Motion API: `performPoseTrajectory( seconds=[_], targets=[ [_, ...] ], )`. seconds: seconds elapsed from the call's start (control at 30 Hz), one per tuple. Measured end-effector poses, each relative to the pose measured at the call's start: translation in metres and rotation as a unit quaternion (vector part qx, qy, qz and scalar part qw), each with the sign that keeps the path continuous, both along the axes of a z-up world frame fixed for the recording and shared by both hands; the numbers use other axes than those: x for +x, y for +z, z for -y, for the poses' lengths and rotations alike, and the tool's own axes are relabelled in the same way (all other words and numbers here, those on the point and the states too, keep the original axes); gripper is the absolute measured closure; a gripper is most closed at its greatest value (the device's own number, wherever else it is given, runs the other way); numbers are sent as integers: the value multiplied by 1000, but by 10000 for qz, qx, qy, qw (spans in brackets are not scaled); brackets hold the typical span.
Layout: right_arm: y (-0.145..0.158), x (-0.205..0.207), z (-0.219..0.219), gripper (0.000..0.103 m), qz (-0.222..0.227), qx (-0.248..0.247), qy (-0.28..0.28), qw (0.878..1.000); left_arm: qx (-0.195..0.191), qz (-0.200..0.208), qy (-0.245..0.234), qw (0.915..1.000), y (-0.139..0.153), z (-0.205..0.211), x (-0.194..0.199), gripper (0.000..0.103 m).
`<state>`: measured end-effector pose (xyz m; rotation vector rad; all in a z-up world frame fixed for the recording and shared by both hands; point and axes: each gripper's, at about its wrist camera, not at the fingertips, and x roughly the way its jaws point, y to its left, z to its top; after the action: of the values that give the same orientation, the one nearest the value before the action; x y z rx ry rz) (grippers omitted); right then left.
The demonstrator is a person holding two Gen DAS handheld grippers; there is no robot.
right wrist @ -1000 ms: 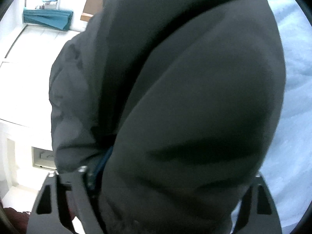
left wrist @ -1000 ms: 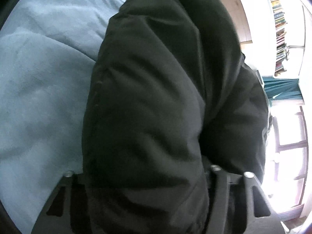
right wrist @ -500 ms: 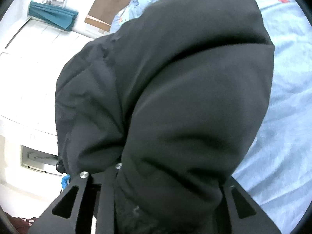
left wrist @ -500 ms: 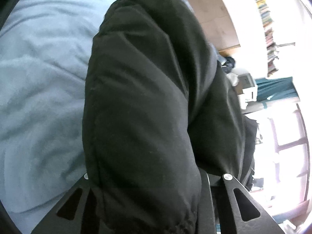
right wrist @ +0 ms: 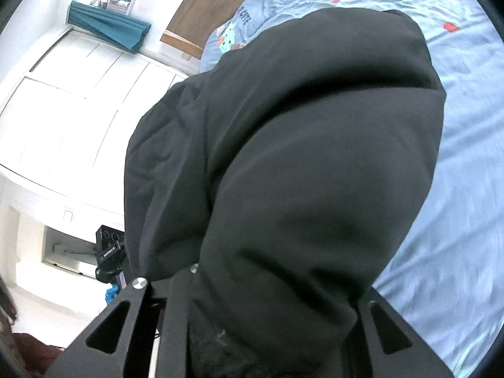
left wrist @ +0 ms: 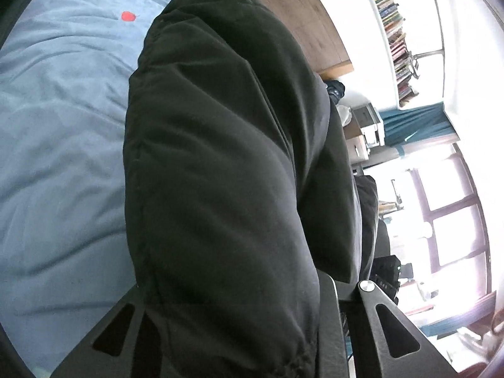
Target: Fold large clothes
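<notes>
A large black padded jacket (left wrist: 220, 173) hangs from both grippers above a blue bed cover (left wrist: 56, 145). My left gripper (left wrist: 239, 340) is shut on a thick bunch of the jacket, which fills the gap between its fingers. My right gripper (right wrist: 271, 324) is shut on another bunch of the same jacket (right wrist: 299, 157), which drapes down toward the bed cover (right wrist: 456, 220). The fingertips of both grippers are hidden by the fabric.
A wooden headboard (left wrist: 299, 9) stands at the bed's far end. Bookshelves (left wrist: 397, 34), a teal curtain (left wrist: 415, 123) and a bright window (left wrist: 450, 220) lie beyond the bed. White cupboards (right wrist: 72, 100) show in the right wrist view, and the other gripper's black body (right wrist: 110, 252) shows past the jacket.
Both grippers have risen with the jacket, lifting it off the bed. More of the bed cover, headboard and room shows around it now.
</notes>
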<state>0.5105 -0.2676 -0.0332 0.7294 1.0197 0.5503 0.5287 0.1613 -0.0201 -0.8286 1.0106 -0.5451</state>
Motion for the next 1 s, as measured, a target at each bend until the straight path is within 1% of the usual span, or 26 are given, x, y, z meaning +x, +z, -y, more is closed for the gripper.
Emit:
performPoseTrajectory(
  seconds=[0.1, 0.13, 0.23, 0.3, 0.37, 0.4, 0.47, 0.53, 0.57, 0.6, 0.63, 0.67, 0.7, 0.73, 0.8, 0.83, 0.9, 0.97, 1.0],
  targets=[
    [-7, -21, -1, 83, -49, 65, 4, 10000, 51, -63, 29, 10000, -8, -6, -15, 82],
    [-11, -23, -5, 83, -74, 77, 10, 9999, 60, -89, 36, 9999, -13, -4, -12, 82],
    [-31, -37, -9, 83, -236, 78, 43, 9997, 216, -255, 82, 9994, -32, -7, -19, 82],
    [-45, -38, -20, 83, -364, -43, 75, 9993, 441, -367, 115, 9983, -52, -11, -20, 82],
    [-60, -44, -20, 83, -404, -176, 48, 9990, 557, -383, 163, 9976, -63, -14, -21, 81],
    [-64, -42, -22, 83, -410, -168, 7, 9990, 619, -358, 202, 9972, -71, -19, -21, 79],
    [-71, -44, -20, 82, -392, -198, -46, 9990, 721, -342, 222, 9966, -77, -21, -19, 74],
    [-77, -46, -16, 77, -397, -341, -87, 9986, 888, -318, 267, 9952, -86, -28, -20, 63],
    [-80, -46, -16, 72, -408, -429, -108, 9982, 957, -302, 280, 9946, -86, -29, -23, 60],
    [-83, -46, -16, 66, -433, -576, -145, 9973, 1087, -291, 333, 9931, -88, -32, -22, 54],
    [-86, -47, -15, 63, -465, -689, -195, 9963, 1120, -275, 356, 9927, -88, -33, -22, 51],
    [-86, -42, -18, 57, -479, -755, -232, 9957, 1123, -259, 383, 9926, -89, -36, -23, 49],
    [-87, -43, -18, 53, -478, -828, -273, 9950, 1139, -247, 397, 9924, -90, -41, -28, 45],
    [-89, -45, -16, 50, -477, -873, -303, 9946, 1234, -224, 431, 9912, -91, -44, -29, 40],
    [-92, -46, -12, 42, -507, -896, -361, 9940, 1386, -150, 474, 9891, -92, -55, -39, 35],
    [-92, -49, -8, 40, -483, -944, -419, 9935, 1382, -118, 494, 9891, -94, -62, -42, 33],
    [-92, -49, -3, 32, -429, -978, -512, 9930, 1410, -54, 558, 9884, -96, -74, -50, 30],
    [-96, -60, 8, 27, -389, -996, -616, 9924, 1424, 22, 625, 9878, -97, -83, -56, 28],
    [-96, -58, 10, 26, -361, -990, -671, 9922, 1412, 77, 663, 9877, -97, -88, -60, 27]
  ],
)
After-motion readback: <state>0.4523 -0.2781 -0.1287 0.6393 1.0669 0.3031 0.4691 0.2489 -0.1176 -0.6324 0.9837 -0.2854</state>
